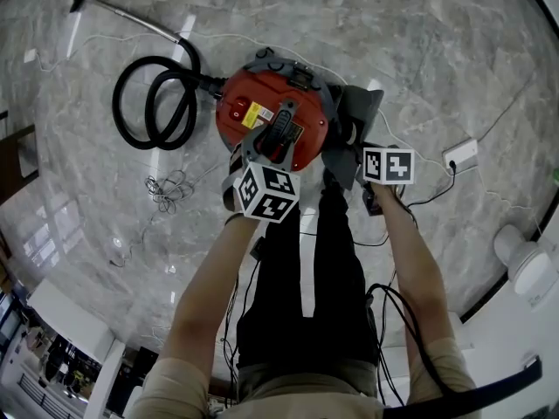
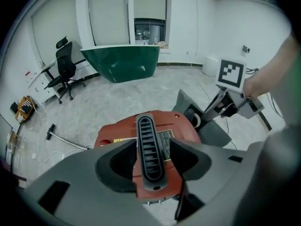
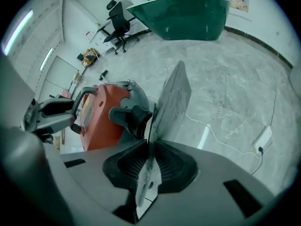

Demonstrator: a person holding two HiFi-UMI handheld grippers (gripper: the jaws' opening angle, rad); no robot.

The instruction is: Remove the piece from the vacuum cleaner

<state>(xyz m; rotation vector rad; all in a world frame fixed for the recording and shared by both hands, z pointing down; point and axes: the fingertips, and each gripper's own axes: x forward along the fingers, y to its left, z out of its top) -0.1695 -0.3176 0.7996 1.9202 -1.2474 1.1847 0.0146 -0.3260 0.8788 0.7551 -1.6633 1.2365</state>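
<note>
1. Two grippers work at one red vacuum cleaner [image 1: 253, 103], which sits on the marble floor [image 1: 419, 51] just ahead of the person's arms.
2. Left gripper [image 2: 150, 161]: its jaws stand apart, one on each side of the black ribbed handle [image 2: 149, 145] on top of the canister. The pads do not press on it.
3. Right gripper [image 3: 149, 166]: its jaws are clamped together on the lower edge of the piece [image 3: 171, 98], a thin, flat, dusty grey panel.
4. The piece stands on edge at the cleaner's side, just beside a black round port [image 3: 129, 117] on the grey lower body. Whether it touches the port cannot be told.
5. The canister is closed by its red top, so what is inside does not show.
6. A black hose [image 1: 148, 103] runs from the canister and lies coiled on the floor, with a metal wand [image 1: 131, 16] beyond it.
</note>
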